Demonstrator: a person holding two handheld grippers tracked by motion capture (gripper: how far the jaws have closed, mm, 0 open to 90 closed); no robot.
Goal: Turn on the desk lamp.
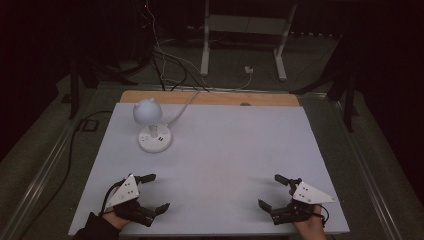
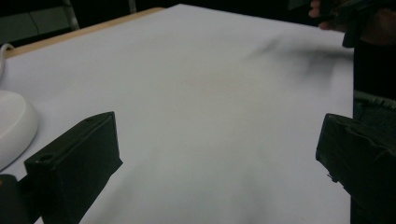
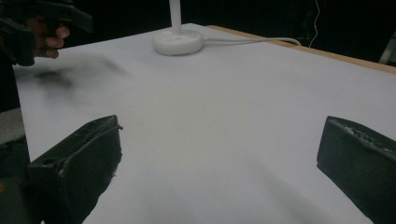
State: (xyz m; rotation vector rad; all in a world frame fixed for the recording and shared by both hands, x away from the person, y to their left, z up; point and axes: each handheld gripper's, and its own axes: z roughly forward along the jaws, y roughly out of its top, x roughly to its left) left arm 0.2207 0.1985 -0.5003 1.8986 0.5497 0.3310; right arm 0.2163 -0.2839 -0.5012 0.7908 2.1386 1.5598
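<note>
Lamp (image 1: 149, 122) is the one object on my table: a small white desk lamp with a round globe head above a round flat base, standing in the far left part of the white tabletop (image 1: 225, 150), with its white cord (image 1: 184, 107) running from the base toward the far wooden edge of the table. In my left gripper view a curved white piece of that base (image 2: 14, 123) sits at the left border, just beyond my left jaw. My left gripper (image 1: 154, 192) rests near the front left corner of the table, well apart from the lamp and nearer to me than it; its two black jaws stand wide apart with bare white surface between them and nothing held. A grey three-cornered plate (image 1: 125, 190) rides on top of it, and my hand (image 1: 116, 220) comes in behind it from the bottom edge with a dark sleeve. Moving right across the open middle of the table, my right gripper (image 1: 272, 192) lies near the front right corner, also spread wide and holding nothing, with its own grey plate (image 1: 311, 193) on top. From my right gripper view the lamp's base (image 3: 178, 43) and thin stem stand far across the table, cord (image 3: 252, 41) trailing off to the right, and my other hand (image 3: 44, 35) with its gripper shows at the upper left.
</note>
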